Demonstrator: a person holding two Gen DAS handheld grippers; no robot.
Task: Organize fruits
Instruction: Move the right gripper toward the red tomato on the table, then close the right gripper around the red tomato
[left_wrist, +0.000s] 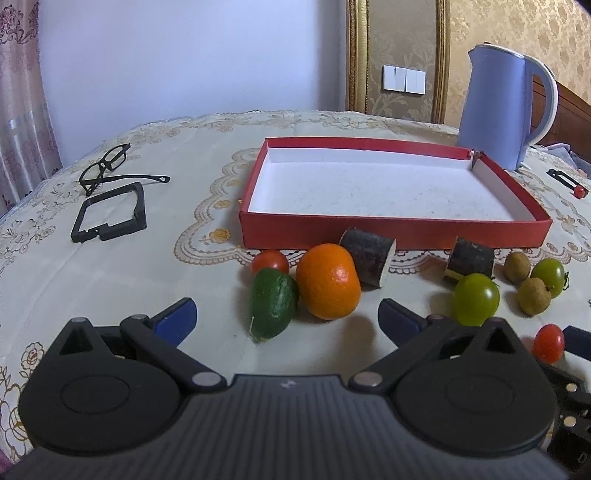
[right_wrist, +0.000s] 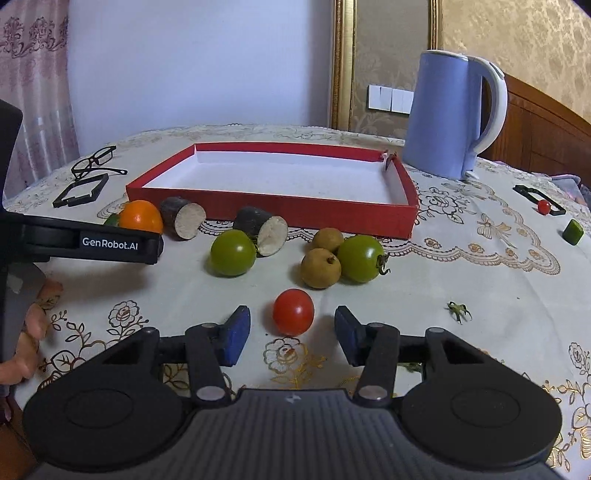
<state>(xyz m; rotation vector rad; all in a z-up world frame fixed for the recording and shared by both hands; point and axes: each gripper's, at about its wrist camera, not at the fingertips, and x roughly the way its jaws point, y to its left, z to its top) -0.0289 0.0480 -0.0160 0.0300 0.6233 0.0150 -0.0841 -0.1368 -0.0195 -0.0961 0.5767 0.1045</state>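
A shallow red box (left_wrist: 391, 232) (right_wrist: 280, 208) with a white inside stands on the table. In front of it lie an orange (left_wrist: 328, 281) (right_wrist: 141, 218), a green cucumber piece (left_wrist: 272, 303), a red tomato (left_wrist: 270, 260), two dark sugarcane pieces (left_wrist: 367, 256) (right_wrist: 183, 218), two green tomatoes (left_wrist: 475, 299) (right_wrist: 233, 252), and two brown longans (right_wrist: 320, 267). My left gripper (left_wrist: 288, 317) is open, just short of the cucumber piece and orange. My right gripper (right_wrist: 291, 326) is open, its pads on either side of a small red tomato (right_wrist: 293, 312) (left_wrist: 549, 342).
A blue kettle (left_wrist: 498, 107) (right_wrist: 448, 114) stands behind the box's right corner. Black glasses (left_wrist: 107, 166) and a black frame (left_wrist: 110, 212) lie at the left. A small green piece (right_wrist: 573, 232), a tomato stem (right_wrist: 458, 311) and a black frame holding a red ball (right_wrist: 543, 206) lie at the right.
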